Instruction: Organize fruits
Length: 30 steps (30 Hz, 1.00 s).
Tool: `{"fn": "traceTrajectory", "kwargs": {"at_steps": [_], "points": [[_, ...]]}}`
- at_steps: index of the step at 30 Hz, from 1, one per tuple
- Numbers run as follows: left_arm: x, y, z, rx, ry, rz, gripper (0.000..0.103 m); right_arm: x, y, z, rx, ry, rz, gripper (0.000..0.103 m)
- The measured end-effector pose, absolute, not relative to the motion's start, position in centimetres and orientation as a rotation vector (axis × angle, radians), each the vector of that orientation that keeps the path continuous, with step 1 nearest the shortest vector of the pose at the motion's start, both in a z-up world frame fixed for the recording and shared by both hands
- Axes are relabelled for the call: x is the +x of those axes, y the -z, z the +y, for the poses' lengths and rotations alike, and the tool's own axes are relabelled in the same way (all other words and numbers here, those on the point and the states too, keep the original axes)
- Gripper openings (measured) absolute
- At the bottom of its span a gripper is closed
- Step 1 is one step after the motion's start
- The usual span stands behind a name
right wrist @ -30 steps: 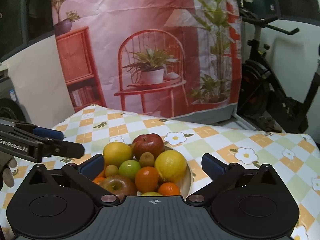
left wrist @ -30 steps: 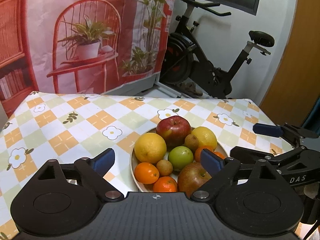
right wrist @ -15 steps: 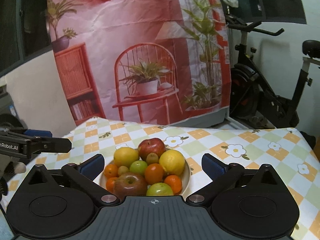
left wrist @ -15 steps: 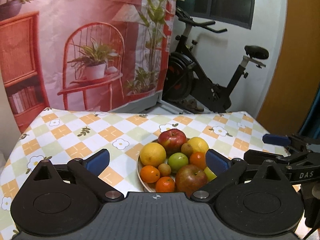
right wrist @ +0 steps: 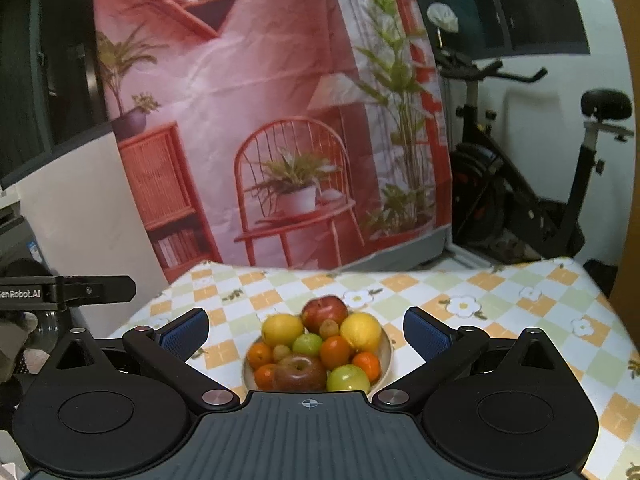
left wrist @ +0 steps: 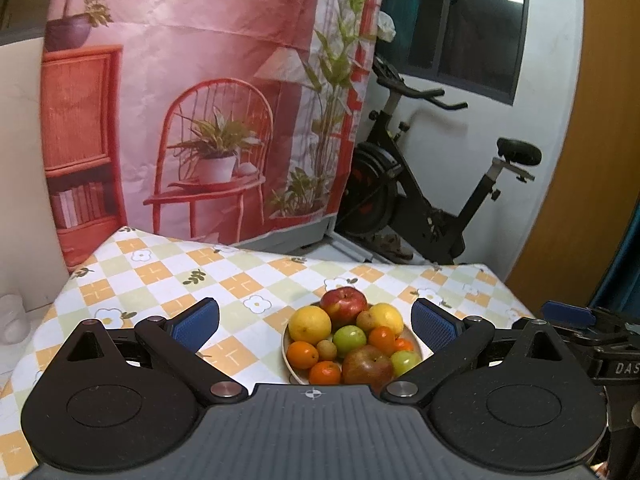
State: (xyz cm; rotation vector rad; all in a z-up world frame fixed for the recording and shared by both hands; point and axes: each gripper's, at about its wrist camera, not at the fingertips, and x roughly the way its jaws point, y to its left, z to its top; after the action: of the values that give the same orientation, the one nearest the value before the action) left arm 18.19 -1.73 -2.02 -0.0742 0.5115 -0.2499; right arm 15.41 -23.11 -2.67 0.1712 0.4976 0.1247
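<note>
A beige plate point(left wrist: 287, 364) point(right wrist: 385, 350) on the checked tablecloth holds a pile of fruit: a red apple point(left wrist: 343, 302) point(right wrist: 324, 310) at the back, two yellow citrus point(left wrist: 309, 324) point(right wrist: 360, 332), green fruits point(left wrist: 349, 340), several oranges point(left wrist: 302, 354) and a reddish apple point(left wrist: 367, 365) point(right wrist: 299, 372) at the front. My left gripper point(left wrist: 316, 326) is open and empty, held above and short of the plate. My right gripper point(right wrist: 306, 330) is open and empty, also back from the plate. Each gripper shows at the edge of the other's view.
The table point(left wrist: 160, 276) wears a flowered orange, green and white checked cloth. A printed backdrop point(left wrist: 208, 100) hangs behind it. An exercise bike point(left wrist: 432, 200) stands beyond the far right edge. A white object point(left wrist: 14, 322) sits at the left.
Both grippers have drawn back and risen from the plate, so the fruit looks smaller and farther. Both stay open and empty.
</note>
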Motion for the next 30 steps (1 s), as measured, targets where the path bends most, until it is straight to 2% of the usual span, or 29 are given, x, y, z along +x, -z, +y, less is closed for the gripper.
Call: {"fn": "traceTrajectory", "kwargs": {"at_steps": [17,30], "points": [[10.5,-3.7,-2.3,-0.006,0.208,0.364,0.103,9.5,-3.2,-21.6,0.163,-0.095,0.408,0.103],[8.4,-4.7,-3.2,0.054,0.17,0.325,0.103,7.9,-4.9,-21.0,0.142,-0.073,0.39,0.103]]}}
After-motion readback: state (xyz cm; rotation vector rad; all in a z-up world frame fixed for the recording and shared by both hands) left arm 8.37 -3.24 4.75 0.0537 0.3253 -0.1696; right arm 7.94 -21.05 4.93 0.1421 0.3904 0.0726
